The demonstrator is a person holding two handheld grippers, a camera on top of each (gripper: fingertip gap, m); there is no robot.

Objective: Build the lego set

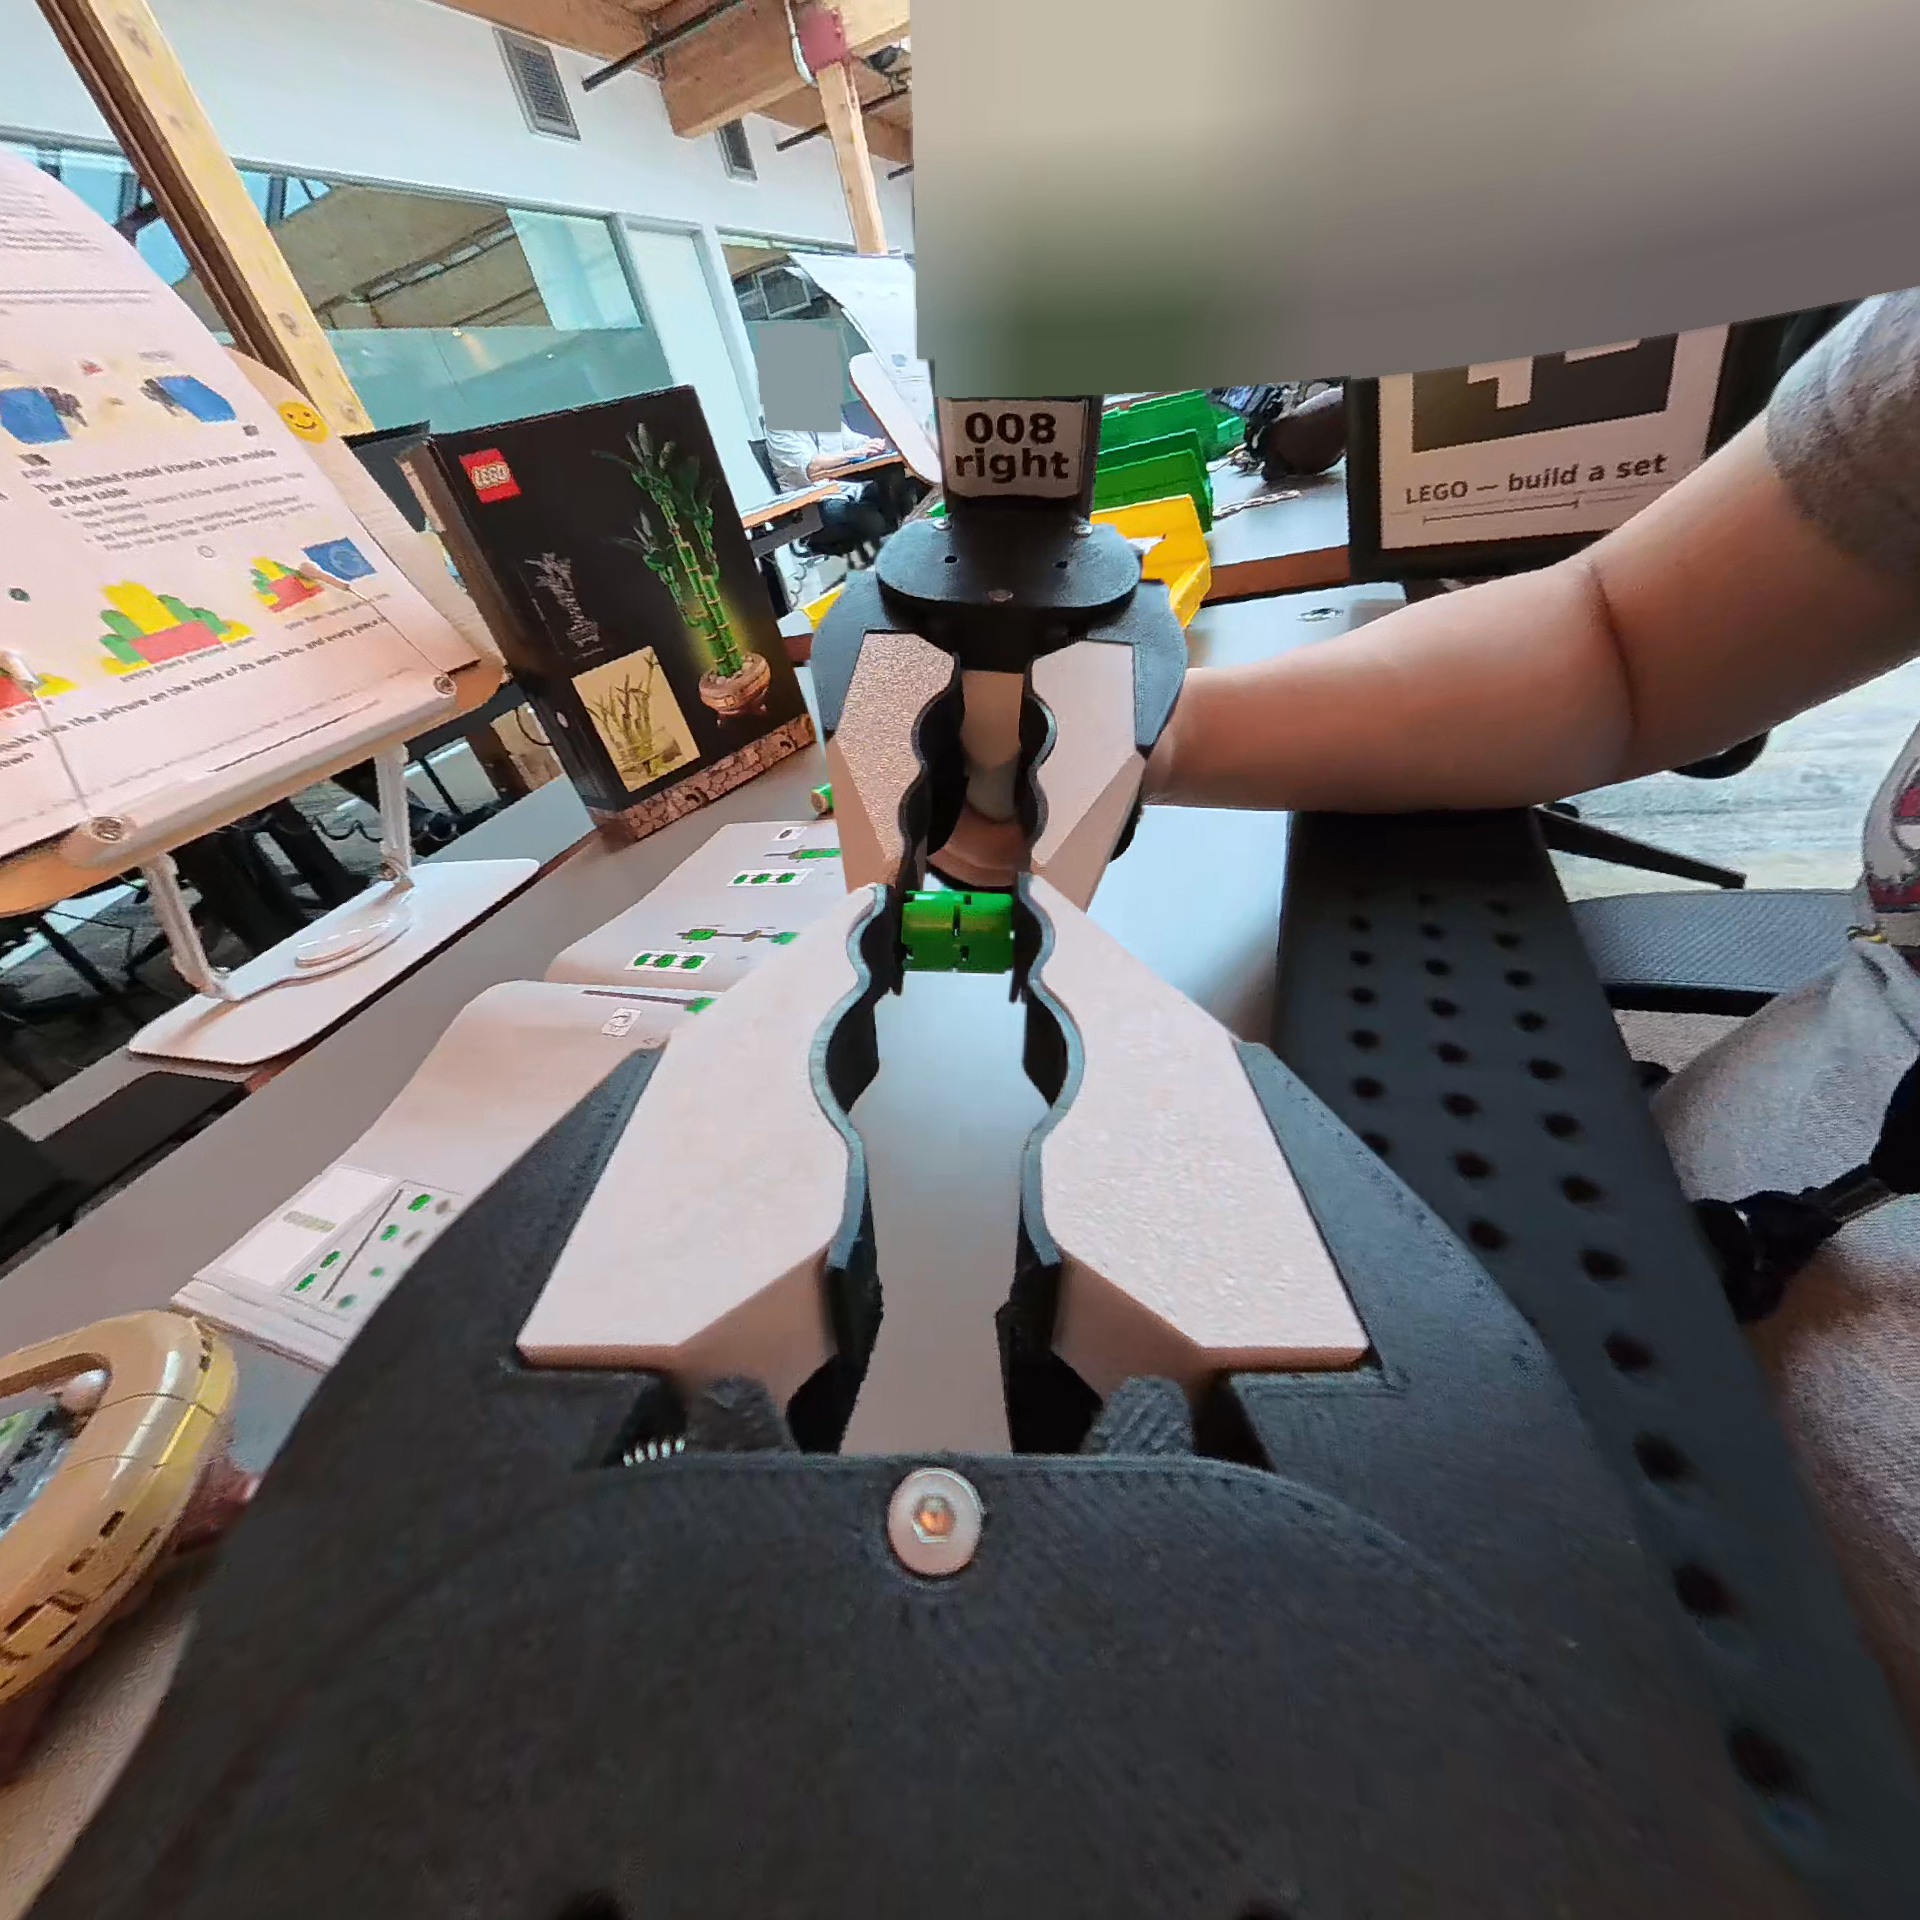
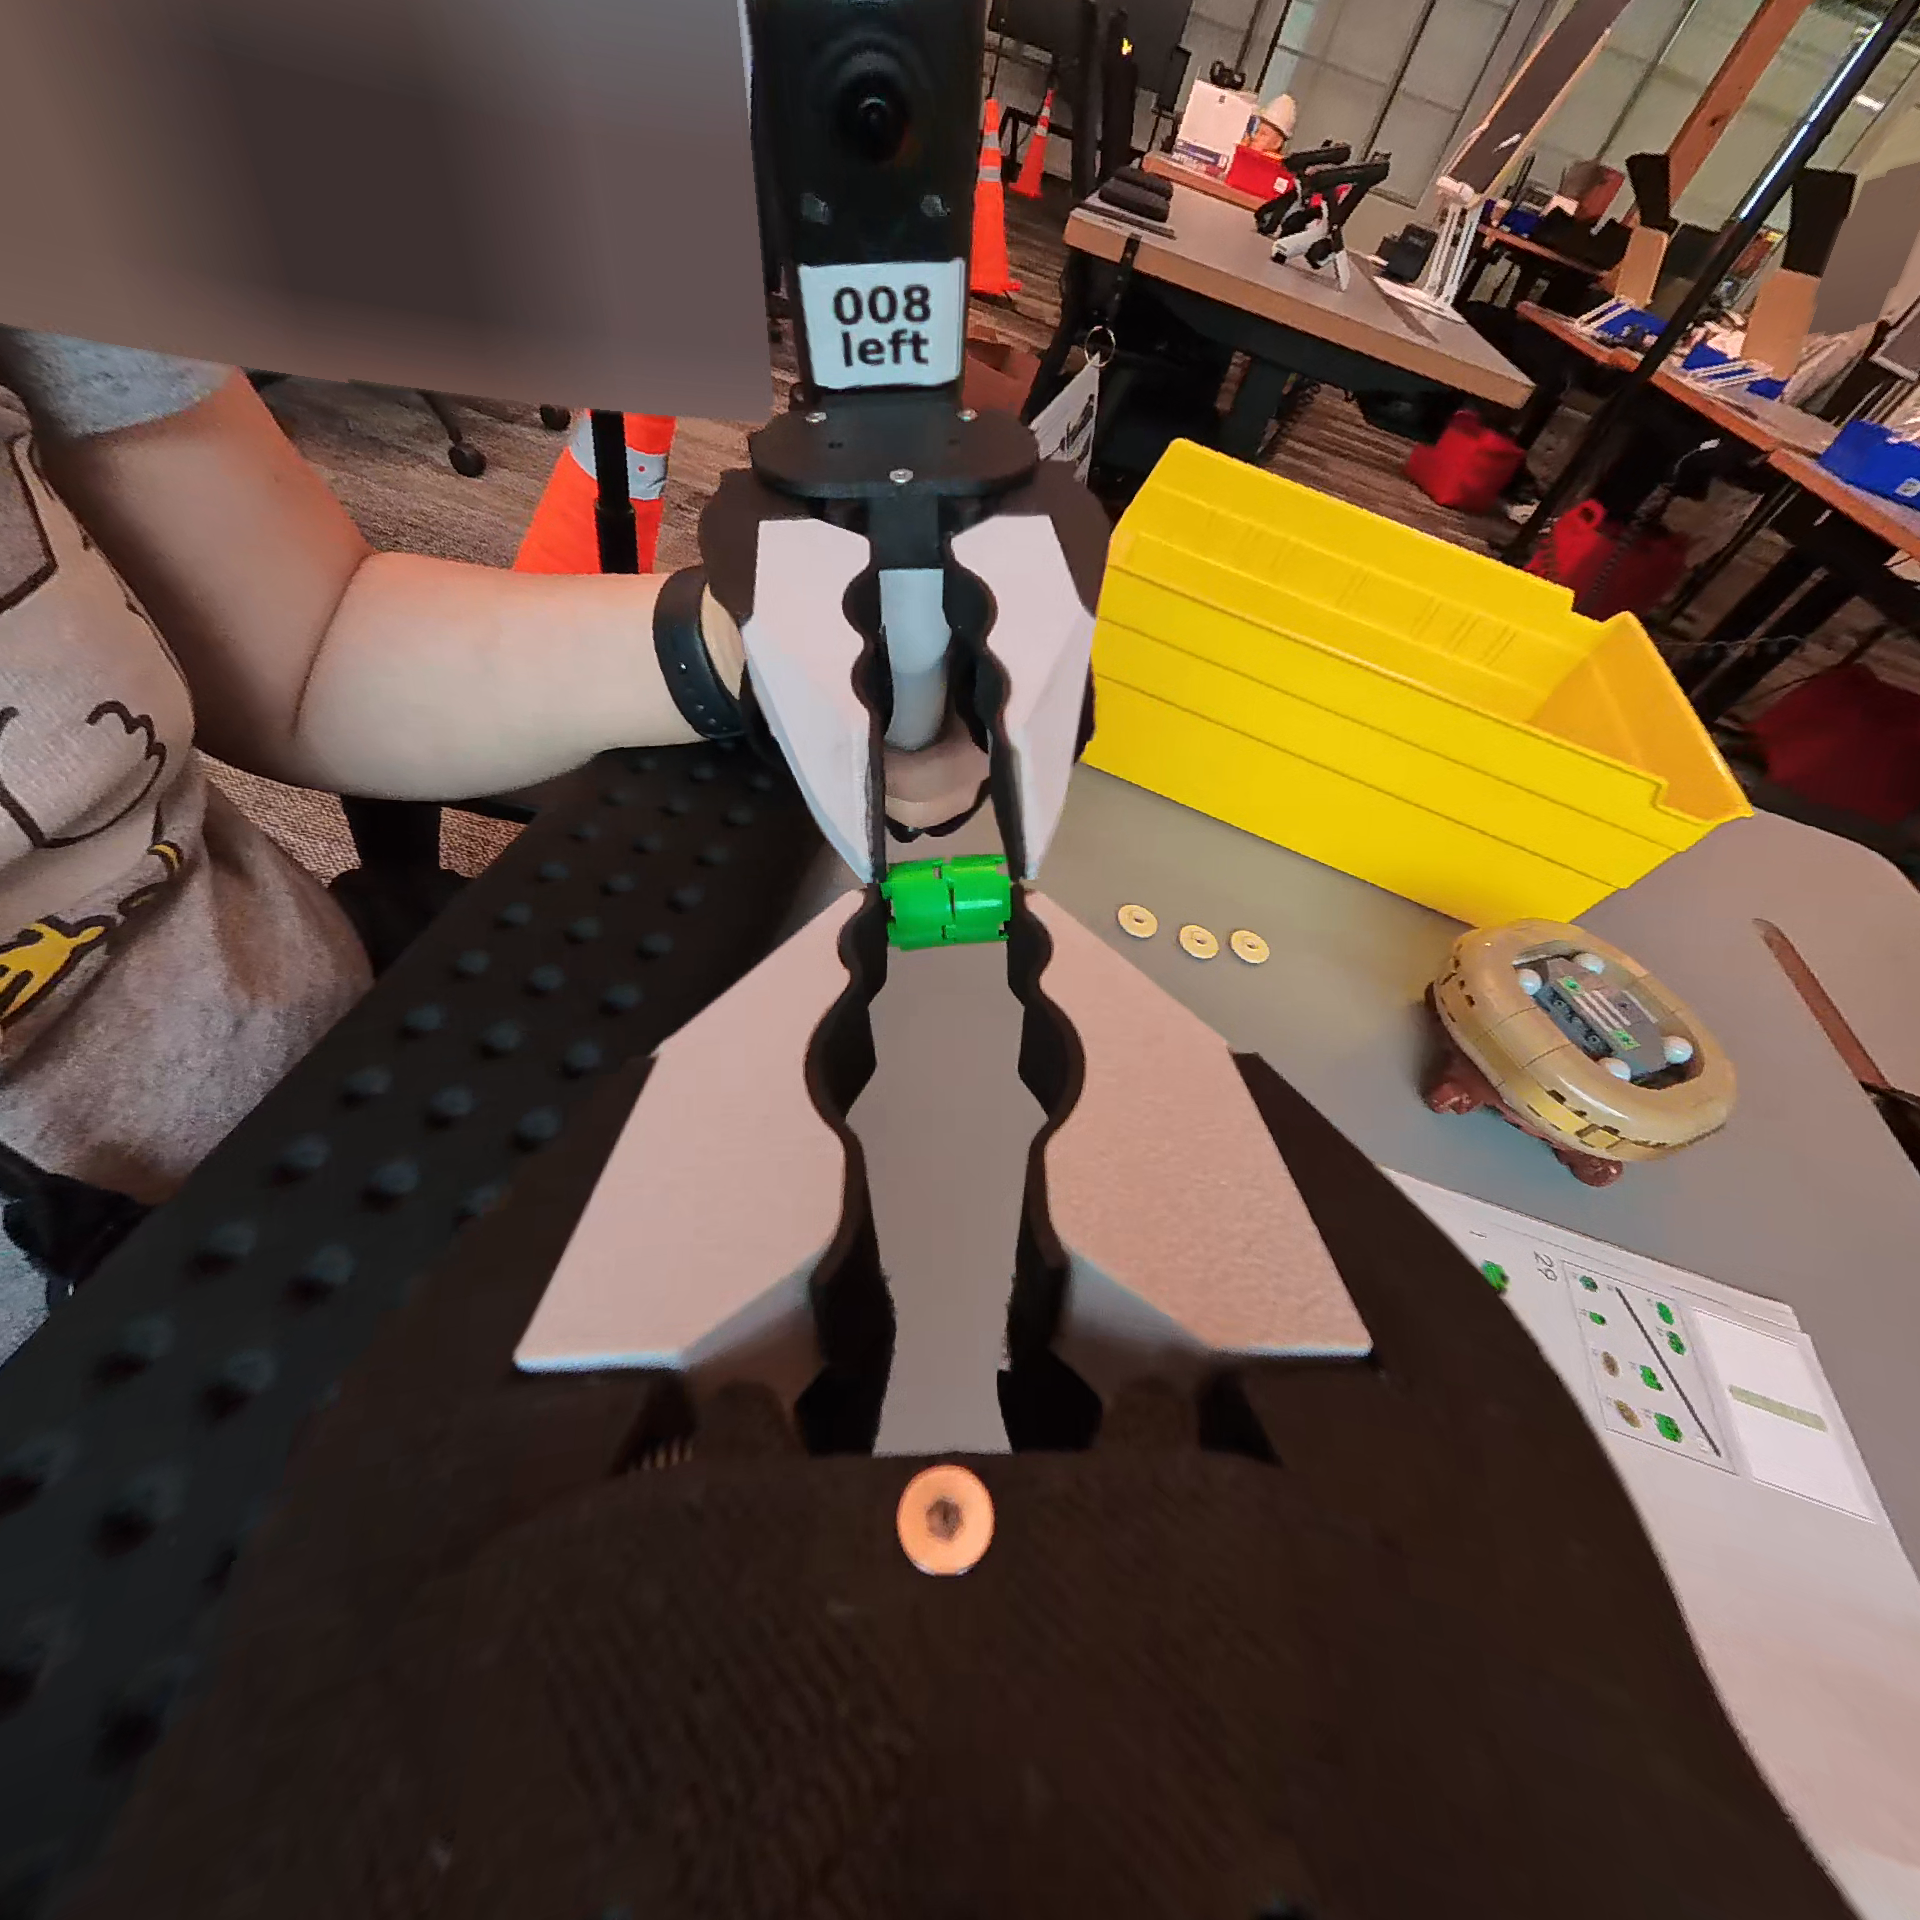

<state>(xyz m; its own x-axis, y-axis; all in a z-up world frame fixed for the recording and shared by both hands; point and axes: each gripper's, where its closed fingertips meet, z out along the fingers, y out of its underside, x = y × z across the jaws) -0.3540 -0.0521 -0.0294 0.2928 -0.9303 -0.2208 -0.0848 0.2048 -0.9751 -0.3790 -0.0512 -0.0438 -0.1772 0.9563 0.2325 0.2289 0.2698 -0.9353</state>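
A small bright green lego assembly (image 1: 956,932) of two short round pieces side by side hangs in the air above the grey table (image 1: 1174,914). My left gripper (image 1: 958,920) is shut on it from below in the left wrist view. My right gripper (image 1: 962,881) meets it tip to tip from the far side, also closed on the green assembly. In the right wrist view the same green assembly (image 2: 943,902) sits between my right gripper's tips (image 2: 945,914), with the left gripper (image 2: 948,860) opposite. Which piece each gripper holds is unclear.
A yellow bin (image 2: 1351,707), three tan round pieces (image 2: 1195,940), a gold and brown pot model (image 2: 1579,1039) and the open instruction booklet (image 2: 1662,1382) lie on the table. A lego box (image 1: 623,603) and a page stand (image 1: 208,520) stand at the left. A black perforated strip (image 1: 1507,1091) runs along the person's side. The grippers are tip to tip, or close to it.
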